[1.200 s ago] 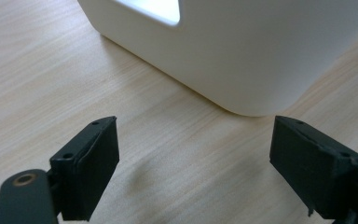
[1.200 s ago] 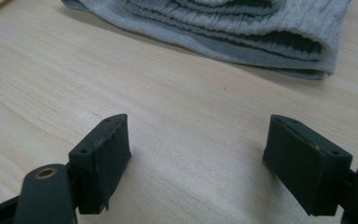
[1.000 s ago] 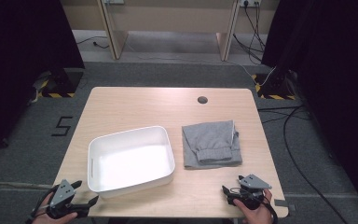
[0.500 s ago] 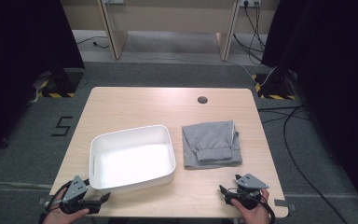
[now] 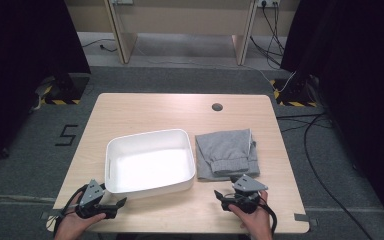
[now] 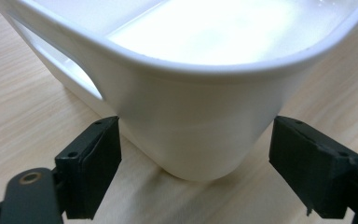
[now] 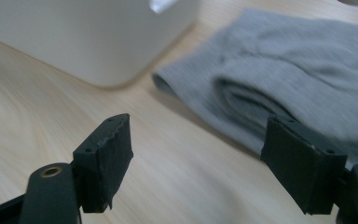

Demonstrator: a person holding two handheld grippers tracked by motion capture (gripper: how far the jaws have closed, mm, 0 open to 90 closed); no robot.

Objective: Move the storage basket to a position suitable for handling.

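A white plastic tub (image 5: 147, 162) with a handle slot stands on the wooden table (image 5: 145, 112), left of centre. A folded grey garment (image 5: 226, 152) lies flat just right of it. My left gripper (image 5: 115, 206) is open at the tub's near left corner, and that rounded corner (image 6: 191, 116) sits close between its jaws without touching them. My right gripper (image 5: 221, 196) is open near the front edge, just short of the garment's near edge (image 7: 279, 88). Nothing is held in either one.
A round cable hole (image 5: 217, 106) marks the table's far side. Cables (image 5: 305, 125) trail on the floor to the right. Wooden furniture legs (image 5: 122, 30) stand behind the table, with dark curtains at both sides.
My left gripper has moved right and forward, from off the table's left front corner up to the tub's near corner. The right gripper has shifted only slightly.
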